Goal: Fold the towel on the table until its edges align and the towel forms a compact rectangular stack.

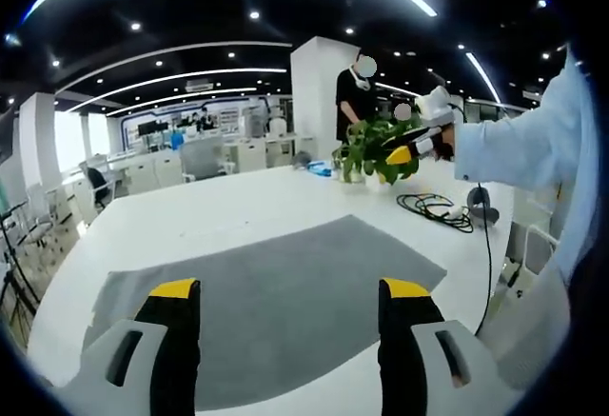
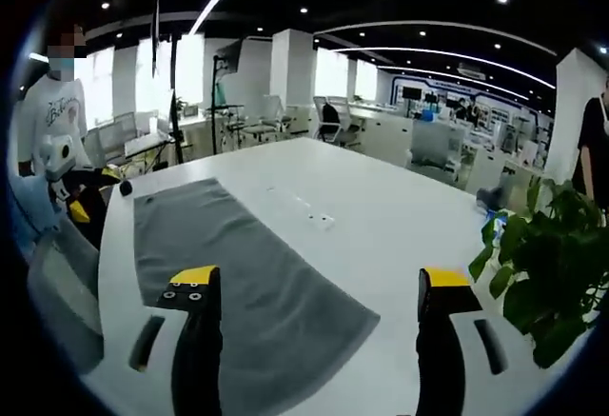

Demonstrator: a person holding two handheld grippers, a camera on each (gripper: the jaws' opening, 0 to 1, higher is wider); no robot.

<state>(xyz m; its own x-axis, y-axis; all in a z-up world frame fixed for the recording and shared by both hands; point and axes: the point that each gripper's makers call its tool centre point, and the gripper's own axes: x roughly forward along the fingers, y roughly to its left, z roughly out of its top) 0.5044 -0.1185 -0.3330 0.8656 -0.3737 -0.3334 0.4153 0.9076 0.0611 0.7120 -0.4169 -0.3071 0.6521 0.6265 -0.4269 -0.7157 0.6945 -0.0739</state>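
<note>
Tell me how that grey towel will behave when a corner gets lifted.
The grey towel lies flat and thin on the white table, so it will probably drape limply. Its matte, cloth-like surface suggests the jaws won't slip much.

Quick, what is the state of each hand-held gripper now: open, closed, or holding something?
Left hand-held gripper: open, holding nothing, above the gray towel.
Right hand-held gripper: open, holding nothing.

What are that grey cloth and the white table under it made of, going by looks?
The grey towel looks like soft fabric, perhaps microfibre or terry: matte, no shine, lying limp and flat with slightly wavy edges. The exact fibre can't be told. The table seems to be a smooth, hard white top, maybe laminate or painted board: even in colour with a faint sheen from the ceiling lights.
</note>
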